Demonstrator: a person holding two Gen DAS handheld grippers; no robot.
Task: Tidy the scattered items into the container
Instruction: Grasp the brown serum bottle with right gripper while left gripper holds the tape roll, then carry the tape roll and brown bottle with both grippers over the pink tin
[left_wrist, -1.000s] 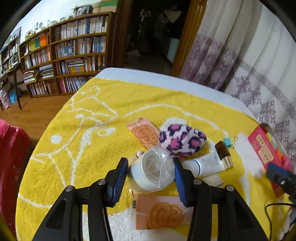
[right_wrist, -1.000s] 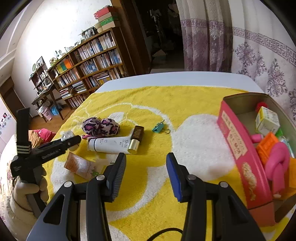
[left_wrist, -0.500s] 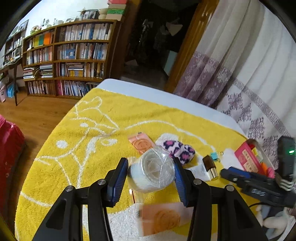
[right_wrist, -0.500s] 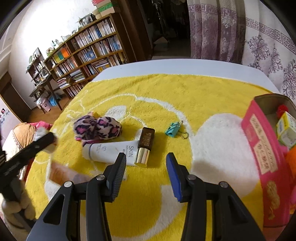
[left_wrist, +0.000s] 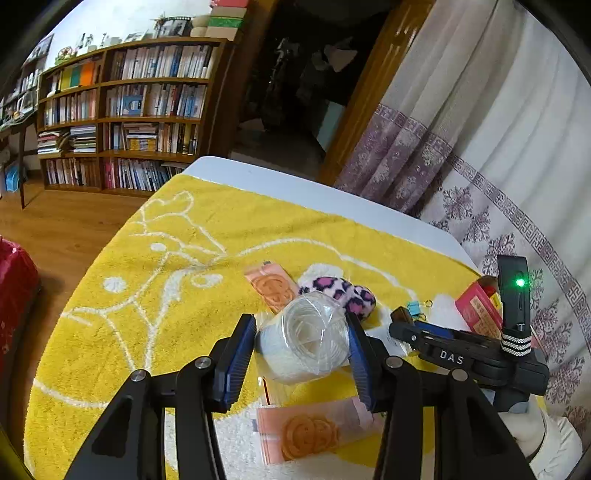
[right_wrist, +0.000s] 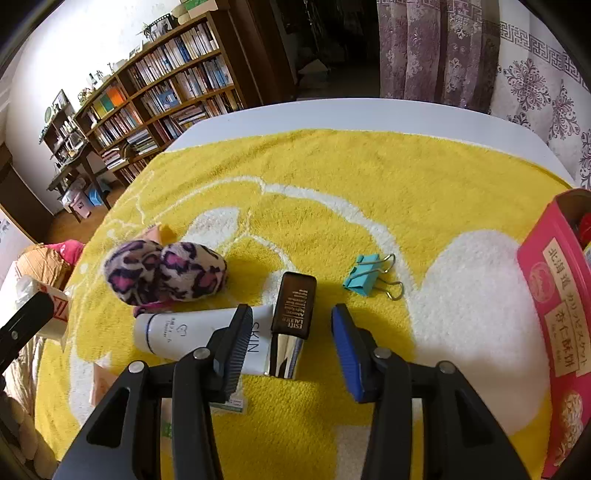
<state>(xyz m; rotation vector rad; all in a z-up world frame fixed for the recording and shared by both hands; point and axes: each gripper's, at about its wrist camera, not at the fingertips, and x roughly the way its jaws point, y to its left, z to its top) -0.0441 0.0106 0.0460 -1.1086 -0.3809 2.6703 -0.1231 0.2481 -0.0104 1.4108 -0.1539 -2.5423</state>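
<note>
Left wrist view: the left gripper (left_wrist: 301, 349) pinches a wrapped white roll (left_wrist: 304, 338) above the yellow towel (left_wrist: 184, 258); the pink box (left_wrist: 476, 308) sits at three o'clock.

Right wrist view: the right gripper (right_wrist: 291, 338), fingers spread, hovers over a brown bottle (right_wrist: 291, 314); the pink box (right_wrist: 554, 295), at three o'clock, holds something red.

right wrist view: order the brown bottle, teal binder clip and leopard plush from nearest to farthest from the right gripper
1. Brown bottle, lying just ahead of the right gripper, between its open fingers.
2. Teal binder clip, ahead to the right.
3. Leopard plush, far ahead to the left.
</note>
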